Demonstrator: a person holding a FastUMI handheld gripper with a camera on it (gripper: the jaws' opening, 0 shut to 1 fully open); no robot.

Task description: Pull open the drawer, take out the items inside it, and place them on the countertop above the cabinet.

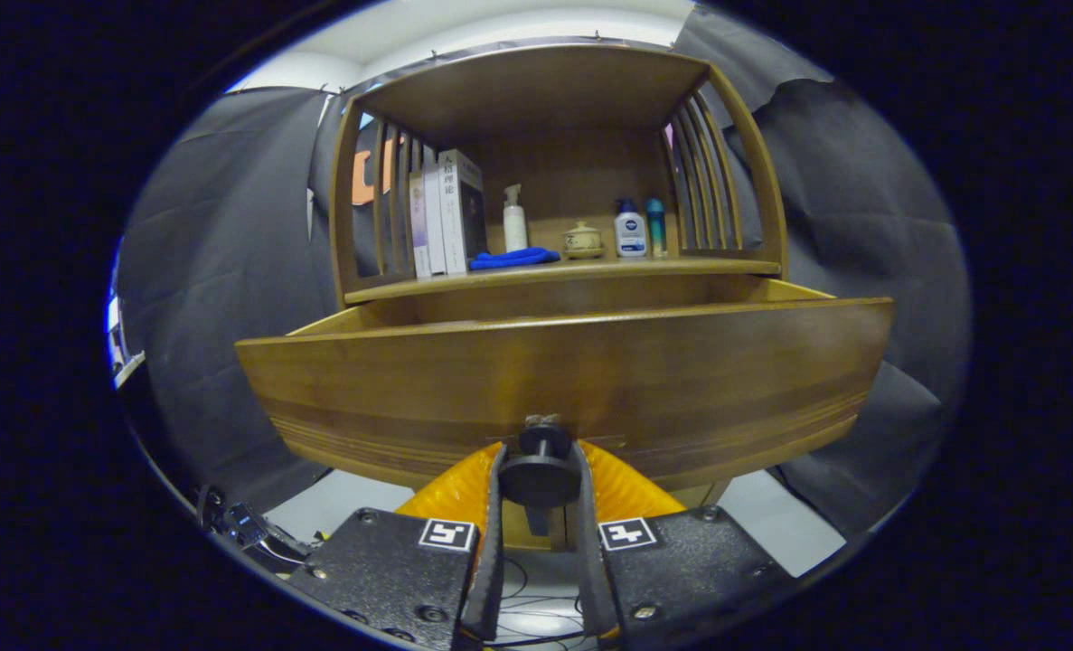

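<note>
1. Right now my claw (541,475) is clenched on the drawer knob (541,477): a finger presses on its left side and the other on its right, so the round knob sits squarely between them.

2. Straight ahead of the fingers, the drawer (563,384) is already pulled some way out of the cabinet. Its front panel runs left to right across my line of sight, and the knob sits at the middle of that panel, low down.

3. From this low angle the front panel hides the drawer's inside, so I cannot tell what lies in it.

4. Above and beyond the drawer is the countertop (572,269), where the items must end up. On it, from left to right, stand some books (446,215), a blue cloth (513,259), a white pump bottle (514,220), a small lidded jar (582,240) and two bottles (640,228).

5. As I judge it, the coming move turns on this: the cavity lies above and beyond my claw, so I must let go of the knob, rise over the panel's top edge and reach in from above.
</note>
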